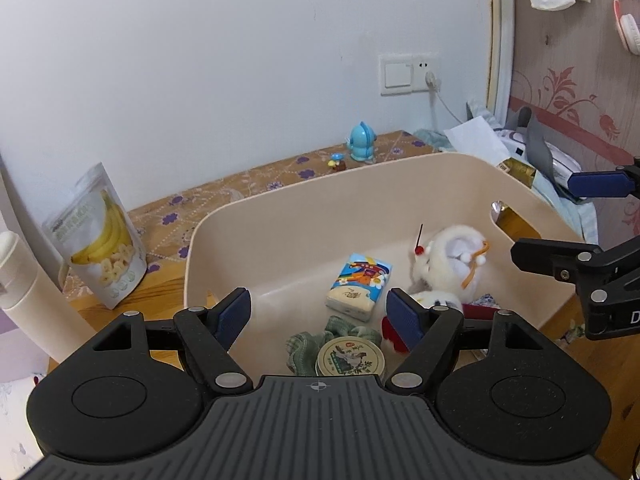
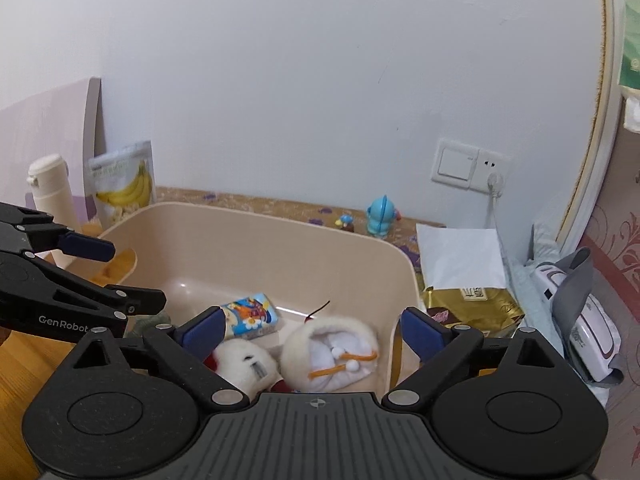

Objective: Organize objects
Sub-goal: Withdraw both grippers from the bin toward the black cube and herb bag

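A beige bin point(image 1: 280, 220) sits on the bench point(image 1: 168, 300). Inside it, from left to right: a green cloth point(image 1: 304, 346) and round tin point(image 1: 350, 356) at 6 o'clock, a tissue pack point(image 1: 360, 284) in the middle, and white plush toys point(image 1: 448, 264) at 3 o'clock. The left hand-held gripper point(image 1: 320, 314) hovers over the bin's near edge, jaws apart and empty; the right hand-held gripper point(image 2: 312, 330) hangs over the plush toys, jaws spread wide, gripping nothing. At 9 o'clock outside the bin stand a cream bottle point(image 1: 24, 292) and a banana-chip bag point(image 1: 100, 236). At 12 o'clock, by the white wall point(image 1: 240, 60), stands a blue figurine point(image 1: 362, 142).

One bin point(image 1: 280, 216), two plush toys point(image 2: 332, 352), two figurines point(image 1: 362, 142).
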Demonstrator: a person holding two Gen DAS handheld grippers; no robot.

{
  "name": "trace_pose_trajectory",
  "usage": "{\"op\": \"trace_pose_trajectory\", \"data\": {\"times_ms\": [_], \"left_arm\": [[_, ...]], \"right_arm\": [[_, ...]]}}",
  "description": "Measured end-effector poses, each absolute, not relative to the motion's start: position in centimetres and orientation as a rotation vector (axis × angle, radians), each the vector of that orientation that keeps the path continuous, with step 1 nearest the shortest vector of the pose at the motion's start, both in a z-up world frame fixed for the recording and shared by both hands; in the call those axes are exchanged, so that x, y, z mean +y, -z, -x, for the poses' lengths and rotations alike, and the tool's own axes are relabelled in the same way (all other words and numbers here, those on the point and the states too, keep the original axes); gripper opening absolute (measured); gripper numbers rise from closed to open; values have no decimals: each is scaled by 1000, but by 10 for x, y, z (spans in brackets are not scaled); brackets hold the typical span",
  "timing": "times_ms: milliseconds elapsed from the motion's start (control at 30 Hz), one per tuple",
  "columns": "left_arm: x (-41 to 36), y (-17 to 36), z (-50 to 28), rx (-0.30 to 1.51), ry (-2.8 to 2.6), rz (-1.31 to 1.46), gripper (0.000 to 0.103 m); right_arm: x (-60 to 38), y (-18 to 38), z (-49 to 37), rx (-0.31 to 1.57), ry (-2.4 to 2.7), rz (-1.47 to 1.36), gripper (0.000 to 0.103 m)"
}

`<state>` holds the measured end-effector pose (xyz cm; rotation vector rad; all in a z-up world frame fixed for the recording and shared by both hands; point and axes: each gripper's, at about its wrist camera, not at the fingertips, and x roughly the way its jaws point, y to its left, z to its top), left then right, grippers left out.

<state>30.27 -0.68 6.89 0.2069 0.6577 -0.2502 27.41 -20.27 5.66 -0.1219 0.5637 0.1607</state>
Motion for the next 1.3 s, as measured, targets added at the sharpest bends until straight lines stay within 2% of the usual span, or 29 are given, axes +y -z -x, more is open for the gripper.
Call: {"op": "trace_pose_trajectory", "data": {"times_ms": [600, 1300], "left_arm": [[-2, -93, -245, 589, 244, -196, 76], [0, -69, -193, 608, 257, -185, 76]], "right_arm": [[-209, -75, -222, 497, -142, 137, 100], [-226, -62, -163, 534, -110, 108, 101]]}}
